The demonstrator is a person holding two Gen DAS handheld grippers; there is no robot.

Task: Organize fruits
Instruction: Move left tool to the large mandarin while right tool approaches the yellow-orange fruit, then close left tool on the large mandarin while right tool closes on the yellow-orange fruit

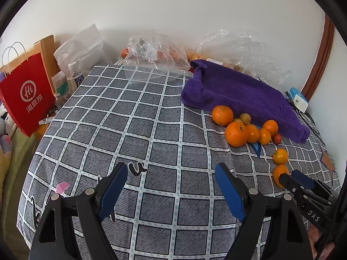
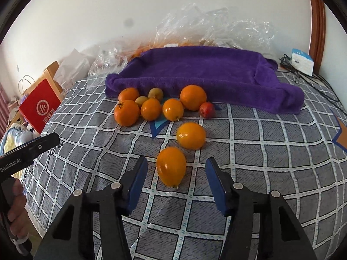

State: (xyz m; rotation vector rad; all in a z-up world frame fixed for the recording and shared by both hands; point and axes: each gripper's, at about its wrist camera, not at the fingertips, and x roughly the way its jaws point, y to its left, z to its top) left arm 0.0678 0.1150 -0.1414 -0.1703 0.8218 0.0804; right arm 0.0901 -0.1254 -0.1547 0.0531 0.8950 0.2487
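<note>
Right gripper [image 2: 176,181] jaws apparently straddle orange [image 2: 171,166]

**Textures on the table**

The oranges [image 2: 171,169] have glossy, dimpled peel. The purple towel [image 2: 203,73] is fuzzy matt terry cloth (pretty plush-looking). The checked tablecloth [image 1: 134,130] is smooth woven fabric, the bags [image 1: 238,45] crinkly clear plastic, and the red bag [image 1: 28,95] matt paper.

Purple towel [image 2: 201,73], red bag [image 1: 26,93] — 1 bottle [image 1: 74,75].
</note>
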